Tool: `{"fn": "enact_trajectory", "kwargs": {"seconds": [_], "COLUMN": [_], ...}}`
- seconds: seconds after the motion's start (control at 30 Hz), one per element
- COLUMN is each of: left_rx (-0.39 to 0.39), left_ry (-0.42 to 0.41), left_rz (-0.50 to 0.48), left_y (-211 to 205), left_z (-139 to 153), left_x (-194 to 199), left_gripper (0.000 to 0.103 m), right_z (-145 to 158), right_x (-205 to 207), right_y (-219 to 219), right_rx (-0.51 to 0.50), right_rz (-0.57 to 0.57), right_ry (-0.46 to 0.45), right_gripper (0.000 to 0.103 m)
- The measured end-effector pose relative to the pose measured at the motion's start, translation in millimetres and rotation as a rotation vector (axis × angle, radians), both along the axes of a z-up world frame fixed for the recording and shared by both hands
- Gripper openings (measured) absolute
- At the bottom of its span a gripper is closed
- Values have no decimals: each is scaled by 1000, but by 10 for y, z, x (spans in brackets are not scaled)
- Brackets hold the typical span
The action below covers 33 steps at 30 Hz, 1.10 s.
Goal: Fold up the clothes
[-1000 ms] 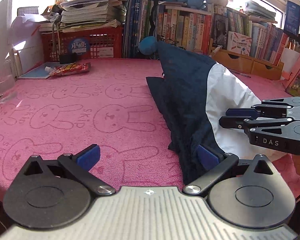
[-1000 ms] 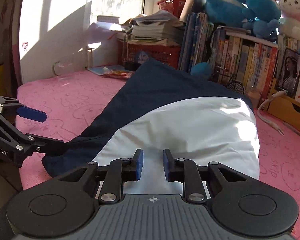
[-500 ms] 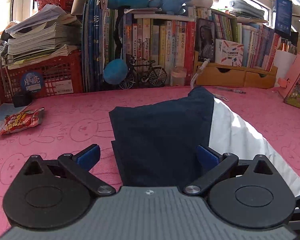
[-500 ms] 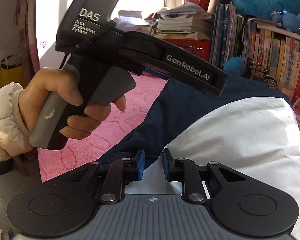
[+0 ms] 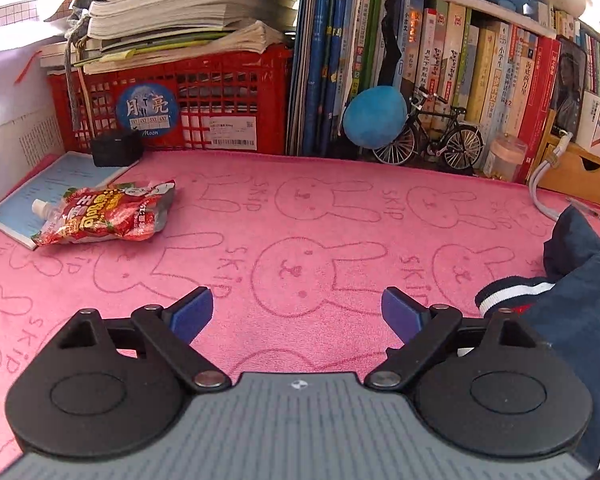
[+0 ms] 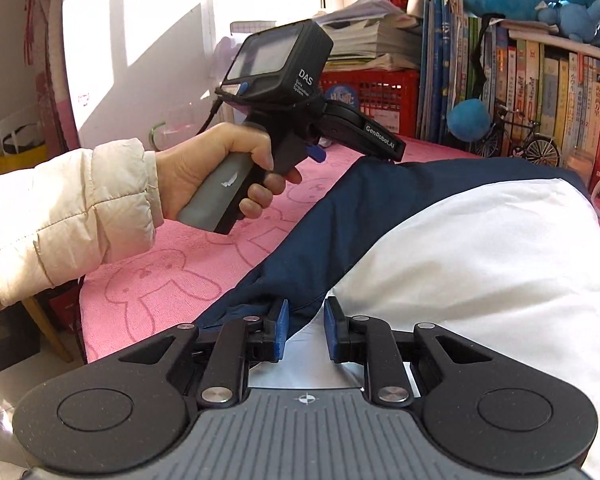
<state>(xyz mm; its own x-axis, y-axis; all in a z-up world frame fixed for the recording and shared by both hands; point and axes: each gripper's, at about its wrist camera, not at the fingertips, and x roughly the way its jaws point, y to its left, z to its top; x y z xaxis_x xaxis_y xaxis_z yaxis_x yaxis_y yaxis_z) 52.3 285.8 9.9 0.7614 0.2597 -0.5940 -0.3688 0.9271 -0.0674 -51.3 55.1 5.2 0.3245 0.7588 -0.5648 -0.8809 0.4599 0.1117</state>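
A navy and white jacket [image 6: 480, 260] lies puffed up on the pink bunny towel [image 5: 300, 216]. In the left wrist view only its navy side and a striped cuff [image 5: 580, 312] show, at the right edge. My left gripper [image 5: 298, 312] is open over bare towel, left of the jacket, with nothing between its pads. From the right wrist view it [image 6: 388, 152] hovers at the jacket's far navy edge, held by a hand [image 6: 220, 168] in a cream sleeve. My right gripper [image 6: 305, 330] is shut on the jacket's near hem, where navy meets white.
A red snack pouch [image 5: 104, 216] and a blue booklet [image 5: 40, 196] lie at the left. Along the back stand a red crate [image 5: 172, 116] under stacked papers, rows of books, a blue plush ball [image 5: 374, 118], a model bicycle [image 5: 432, 136] and a wooden drawer box [image 5: 576, 176].
My left gripper has moved off the jacket, forward and to the left, so the jacket slid from the middle of its view to the right edge. The right gripper keeps its hold.
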Motion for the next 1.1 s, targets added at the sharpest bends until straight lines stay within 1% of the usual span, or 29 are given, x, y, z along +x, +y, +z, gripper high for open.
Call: {"fn": "enact_trajectory", "kwargs": {"seconds": [0.07,0.17,0.2,0.23,0.27,0.3,0.33,0.4,0.47,0.5,0.57,0.6,0.67,0.73,0.8,0.87,0.9,0.93,1.0,1.03,1.1], "left_rx": [-28,-28,-21,-20,-21,-34,-53,-91,-140,-161,-188,-180,-158,-156,-166,-168,-168,-168,-168,-157,-127], "left_ry": [-54,-114,-123,-129,-135,-135,-131,-124,-109,-95,-67,-59,-53,-52,-63,-66,-68,-69,-71,-67,-55], "left_rz": [-46,-157,-193,-228,-261,-289,-316,-368,-406,-422,-446,-451,-454,-457,-469,-488,-498,-508,-529,-537,-552], "left_y": [-61,-351,-481,-603,-721,-823,-918,-1108,-1228,-1264,-1325,-1366,-1424,-1447,-1462,-1500,-1522,-1543,-1585,-1617,-1690], "left_z": [187,353,368,363,353,326,292,224,160,124,56,30,12,41,118,196,235,273,350,331,242], "left_x": [-161,-383,-450,-520,-594,-667,-740,-886,-987,-1016,-1056,-1081,-1109,-1099,-1063,-951,-888,-825,-699,-654,-579], "left_gripper": [94,99,100,100,101,101,101,101,101,101,101,101,101,101,101,101,102,103,103,103,103], "right_z": [5,12,33,73,116,163,211,296,305,308,217,154,39,-114,-218,-240,-245,-248,-197,-182,-194], "right_x": [14,36,40,41,42,32,20,0,84,129,215,255,311,394,457,512,529,528,463,438,408], "right_y": [-8,-20,-59,-150,-249,-406,-572,-976,-1413,-1632,-1998,-2114,-2242,-2260,-2189,-2070,-1990,-1927,-1840,-1834,-1892], "right_rx": [8,19,31,51,73,102,132,182,211,225,233,242,273,322,367,365,353,342,296,278,279], "right_rz": [-1,-2,-4,-3,-1,-13,-28,-94,-220,-285,-400,-437,-450,-446,-431,-409,-385,-360,-344,-330,-289], "right_ry": [7,17,36,64,94,109,122,142,196,223,303,340,420,513,563,587,603,619,581,584,649], "right_gripper": [22,24,29,41,48,59,63,65,68,68,68,68,69,69,68,58,46,39,38,38,38]}}
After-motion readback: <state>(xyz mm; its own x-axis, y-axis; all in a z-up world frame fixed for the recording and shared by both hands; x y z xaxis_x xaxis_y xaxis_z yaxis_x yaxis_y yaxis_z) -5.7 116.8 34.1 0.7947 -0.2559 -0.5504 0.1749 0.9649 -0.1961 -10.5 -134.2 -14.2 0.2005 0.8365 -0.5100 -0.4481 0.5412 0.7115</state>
